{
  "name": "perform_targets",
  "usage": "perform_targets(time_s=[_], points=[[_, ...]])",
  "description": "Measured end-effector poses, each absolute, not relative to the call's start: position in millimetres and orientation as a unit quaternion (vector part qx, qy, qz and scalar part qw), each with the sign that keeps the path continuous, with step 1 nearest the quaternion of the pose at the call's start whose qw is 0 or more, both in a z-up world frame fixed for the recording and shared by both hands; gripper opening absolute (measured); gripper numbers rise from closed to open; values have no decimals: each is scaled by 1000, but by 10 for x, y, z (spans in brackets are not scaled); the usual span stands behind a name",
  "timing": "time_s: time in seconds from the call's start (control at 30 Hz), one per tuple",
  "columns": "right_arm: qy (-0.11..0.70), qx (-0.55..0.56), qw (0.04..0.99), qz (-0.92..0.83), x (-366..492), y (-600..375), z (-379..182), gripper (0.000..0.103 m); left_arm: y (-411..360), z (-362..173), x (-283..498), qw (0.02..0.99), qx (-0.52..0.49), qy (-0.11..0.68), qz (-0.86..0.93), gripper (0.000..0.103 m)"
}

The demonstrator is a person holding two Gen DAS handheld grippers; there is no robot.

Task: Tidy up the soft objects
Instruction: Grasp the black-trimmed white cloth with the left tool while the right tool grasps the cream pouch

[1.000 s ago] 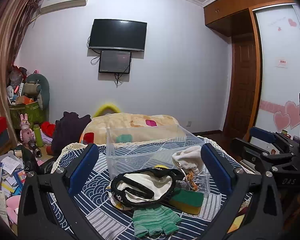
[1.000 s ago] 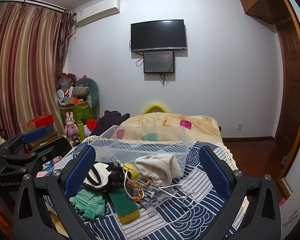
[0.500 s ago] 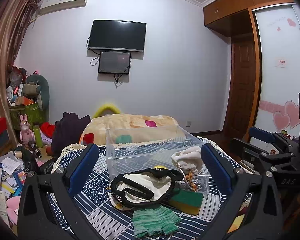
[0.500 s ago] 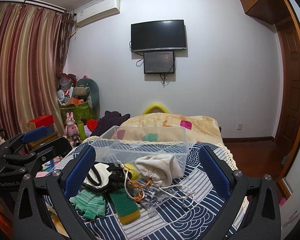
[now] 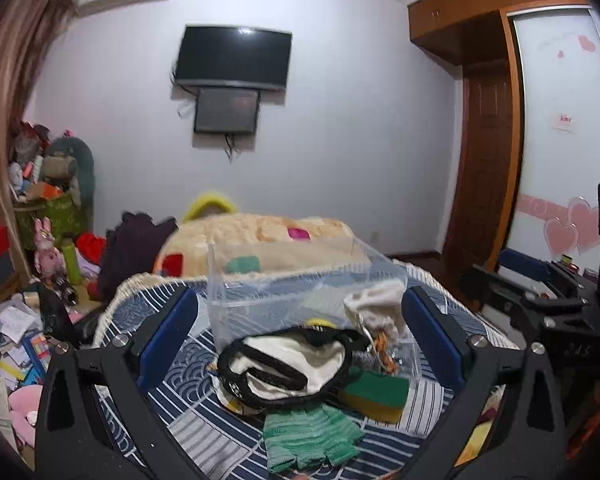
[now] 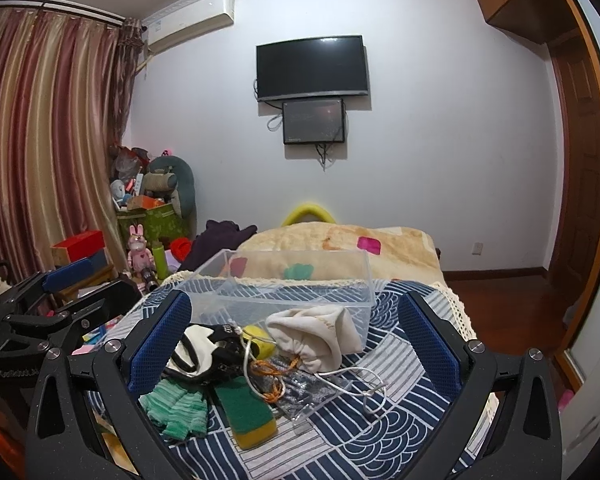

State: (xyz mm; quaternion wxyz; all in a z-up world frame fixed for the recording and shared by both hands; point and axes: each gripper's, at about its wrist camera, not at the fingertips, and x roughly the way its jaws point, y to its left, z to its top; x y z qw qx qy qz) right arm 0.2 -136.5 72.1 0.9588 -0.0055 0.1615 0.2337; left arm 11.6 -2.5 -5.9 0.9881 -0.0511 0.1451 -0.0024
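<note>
**Soft things heaped on a wave-patterned cloth**

A worktop under a blue-and-white wave-patterned cloth (image 6: 400, 412) carries a clear plastic bin (image 6: 284, 292) toward its far edge. Before the bin lie a cream drawstring pouch (image 6: 316, 336), black-and-white fabric bag (image 5: 288, 364), green knitted glove (image 5: 308, 436) and green-and-yellow sponge (image 6: 246, 410). Left gripper (image 5: 300, 332) and right gripper (image 6: 296, 340) hover, jaws apart, holding nothing. A black wall television (image 6: 312, 66) hangs beyond striped curtains (image 6: 40, 140).
</note>
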Motion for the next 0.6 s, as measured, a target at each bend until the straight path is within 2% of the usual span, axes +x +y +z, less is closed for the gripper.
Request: perform_targets(time_s=[0.2, 0.37, 0.47, 0.57, 0.6], points=[[201, 9, 954, 224, 153, -1371, 635, 103, 129, -242, 256, 980, -74, 185, -7, 103], [222, 2, 951, 216, 253, -1386, 495, 103, 188, -394, 408, 972, -79, 222, -8, 88], [225, -11, 952, 206, 273, -1381, 429, 101, 261, -494, 513, 966, -86, 243, -3, 84], [233, -16, 951, 204, 314, -1384, 388, 94, 349, -533, 570, 964, -84, 251, 6, 81], [235, -16, 950, 203, 337, -1388, 375, 89, 381, -539, 591, 964, -81, 253, 9, 81]])
